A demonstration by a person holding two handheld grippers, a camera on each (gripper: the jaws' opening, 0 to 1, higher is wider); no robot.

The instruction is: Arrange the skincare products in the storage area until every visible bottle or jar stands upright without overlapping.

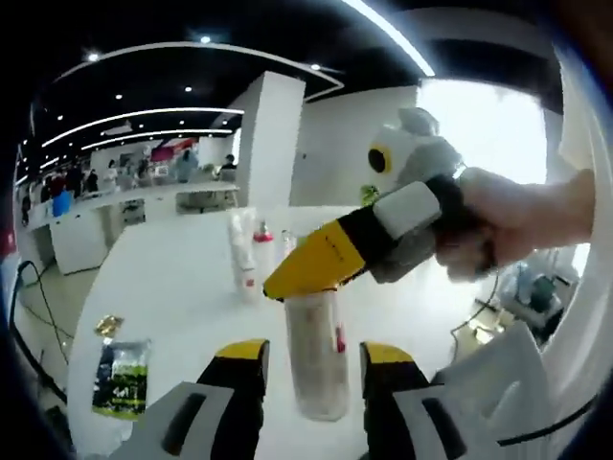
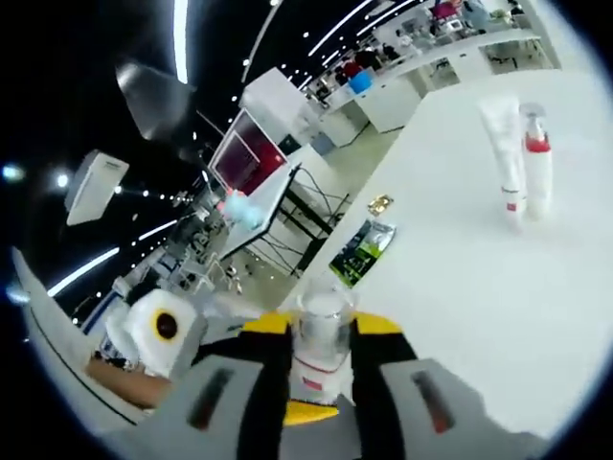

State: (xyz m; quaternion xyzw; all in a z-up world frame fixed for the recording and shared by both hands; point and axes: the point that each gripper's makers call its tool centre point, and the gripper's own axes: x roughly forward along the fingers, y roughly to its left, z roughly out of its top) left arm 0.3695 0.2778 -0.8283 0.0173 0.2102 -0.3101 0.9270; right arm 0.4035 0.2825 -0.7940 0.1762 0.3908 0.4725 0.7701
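Observation:
A clear plastic bottle [image 1: 316, 364] stands upright on the white table [image 1: 182, 297], between the two yellow-tipped jaws of my left gripper [image 1: 316, 351]. Those jaws sit a little off its sides, open. My right gripper [image 1: 280, 286] comes in from the right, held by a hand, and is shut on the bottle's top. In the right gripper view the same clear bottle [image 2: 321, 335] is pinched between my right gripper [image 2: 322, 324]. Farther back stand a white tube [image 1: 244, 254] and a pump bottle with a red band [image 1: 263, 238], both upright.
A green sachet [image 1: 123, 376] and a small gold packet [image 1: 107, 326] lie flat near the table's left edge. The right gripper view shows the tube [image 2: 505, 163], the red-banded bottle [image 2: 536, 163], the sachet [image 2: 362, 251] and the packet [image 2: 380, 203]. Counters and people are far behind.

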